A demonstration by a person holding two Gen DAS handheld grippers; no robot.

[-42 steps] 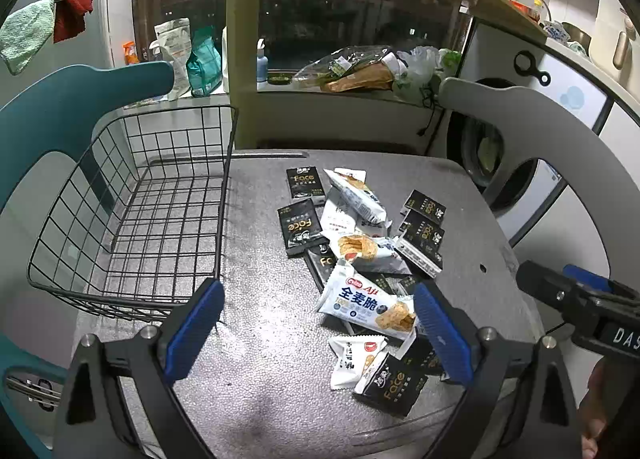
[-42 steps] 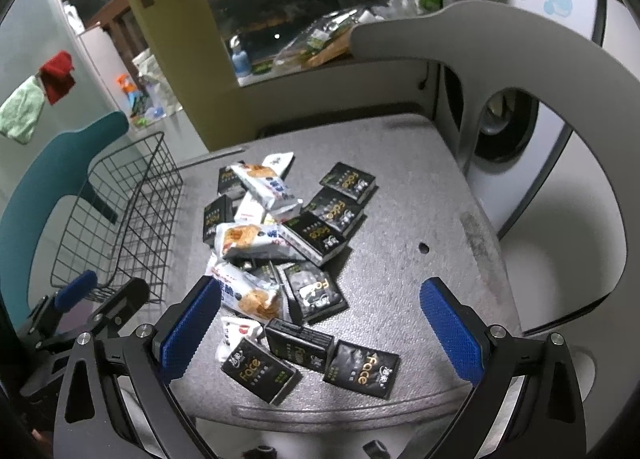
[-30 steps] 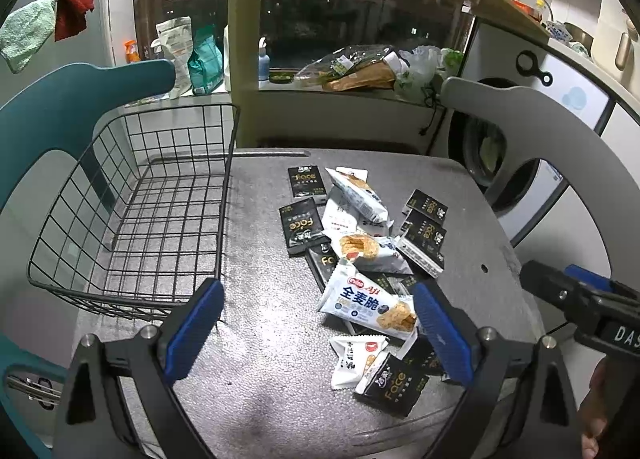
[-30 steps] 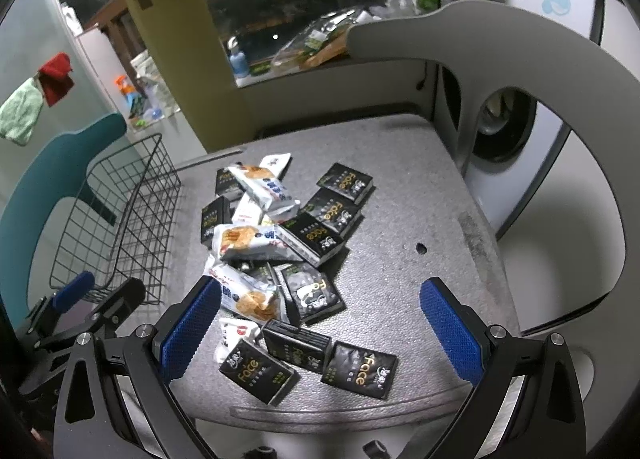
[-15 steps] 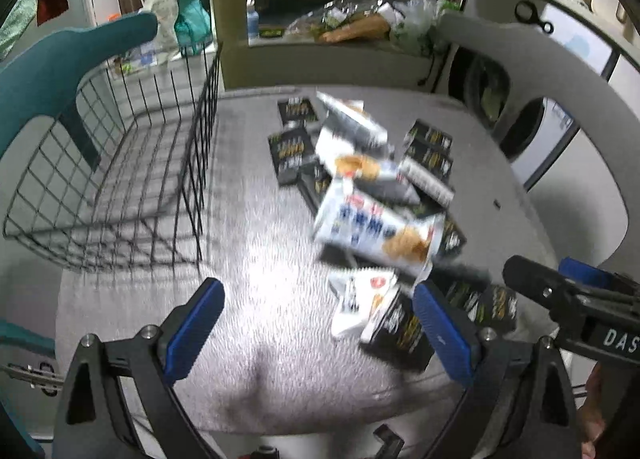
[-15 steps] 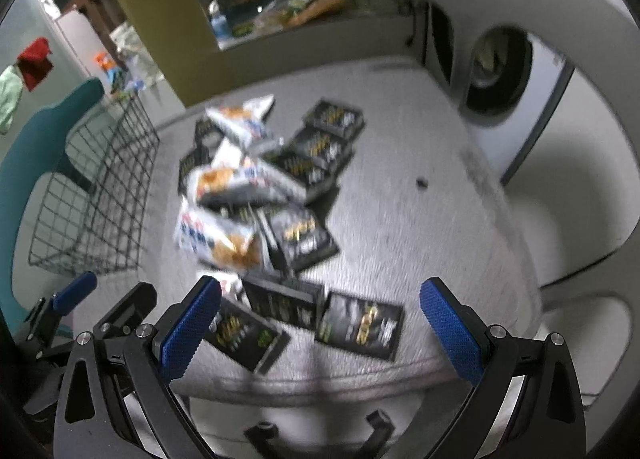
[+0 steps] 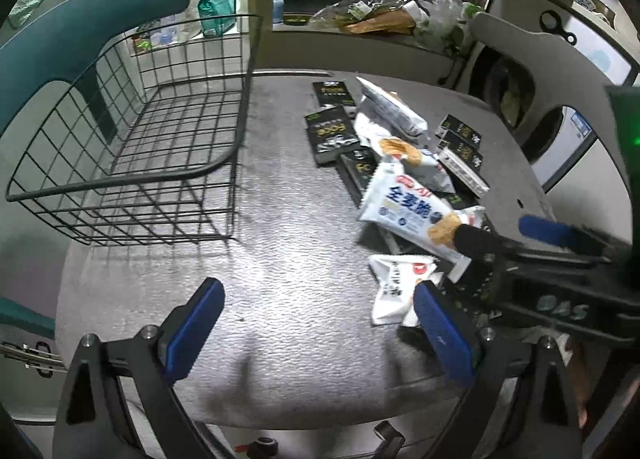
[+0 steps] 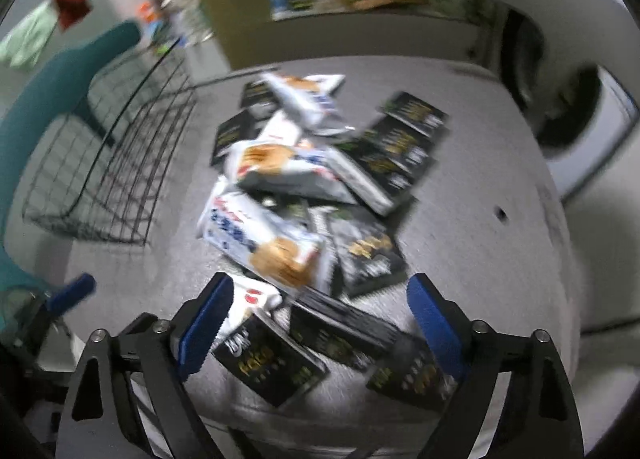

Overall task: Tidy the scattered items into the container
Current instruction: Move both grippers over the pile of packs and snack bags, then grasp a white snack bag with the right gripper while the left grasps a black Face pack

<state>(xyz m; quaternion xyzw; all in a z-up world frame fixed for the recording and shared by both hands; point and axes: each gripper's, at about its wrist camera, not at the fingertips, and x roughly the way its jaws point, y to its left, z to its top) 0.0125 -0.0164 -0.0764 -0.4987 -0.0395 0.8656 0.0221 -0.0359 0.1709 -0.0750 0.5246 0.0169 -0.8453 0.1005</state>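
Note:
A heap of snack packets lies on the grey round table [image 7: 280,243]: white cracker packs [image 7: 408,207] [image 8: 256,235] and several black sachets [image 7: 330,131] [image 8: 368,251]. A black wire basket [image 7: 132,139] [image 8: 108,163] stands on the table's left side with nothing in it. My left gripper [image 7: 318,323] is open over bare table, a small white packet [image 7: 394,287] by its right finger. My right gripper [image 8: 316,319] hangs low over the near end of the heap, its jaws wide and closing, with black sachets [image 8: 340,329] below and between the fingers, not pressed. The right gripper's fingers [image 7: 480,241] show at the left view's right.
A teal chair back [image 7: 80,31] rises behind the basket. A white chair back [image 7: 536,55] curves round the table's right side, with a washing machine [image 7: 516,99] behind it. A cluttered ledge [image 7: 372,19] runs along the back.
Both grippers have come down toward the table. The right one has swung in over the near end of the heap and its jaws have narrowed a little. The right view is now blurred.

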